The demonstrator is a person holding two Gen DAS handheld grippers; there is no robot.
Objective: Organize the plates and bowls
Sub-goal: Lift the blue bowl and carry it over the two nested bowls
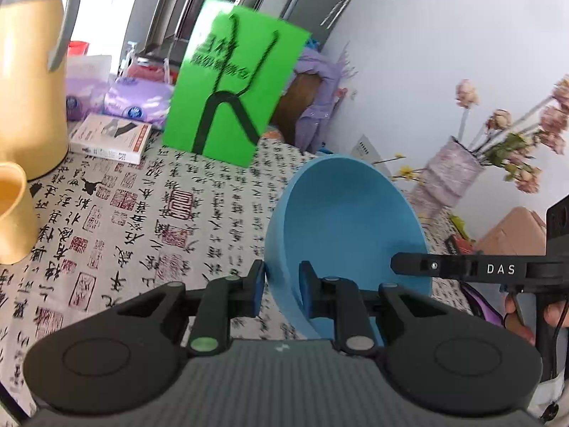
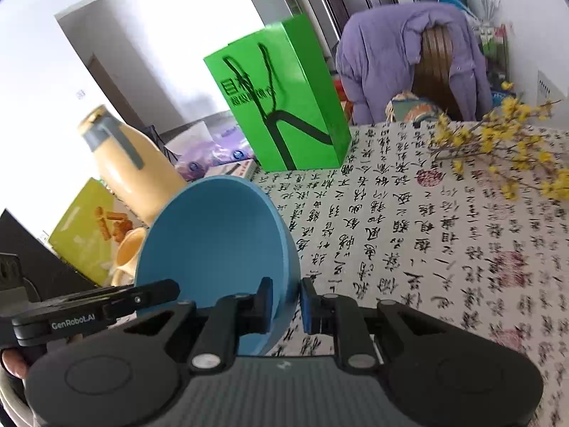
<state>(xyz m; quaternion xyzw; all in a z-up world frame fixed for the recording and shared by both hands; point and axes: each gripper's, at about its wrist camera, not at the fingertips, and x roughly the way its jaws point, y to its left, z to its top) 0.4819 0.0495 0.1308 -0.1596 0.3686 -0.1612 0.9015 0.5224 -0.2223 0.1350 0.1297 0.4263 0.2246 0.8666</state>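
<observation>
A blue bowl (image 1: 348, 220) hangs tilted above the calligraphy-print tablecloth (image 1: 142, 220), held by both grippers at opposite sides of its rim. My left gripper (image 1: 282, 284) is shut on the rim's left side, one pad outside and one inside the bowl. In the right wrist view the same blue bowl (image 2: 213, 235) has its right rim clamped by my right gripper (image 2: 287, 302), which is shut on it. A finger (image 1: 426, 266) of the right gripper shows at the bowl's far edge, and a finger (image 2: 142, 297) of the left gripper shows at the bowl's left.
A green paper bag (image 1: 234, 85) stands at the back of the table. A yellow thermos jug (image 1: 28, 71), a yellow cup (image 1: 14, 213) and a book (image 1: 110, 138) are at the left. A vase of flowers (image 1: 451, 174) stands right; yellow flower branches (image 2: 498, 142) lie on the cloth.
</observation>
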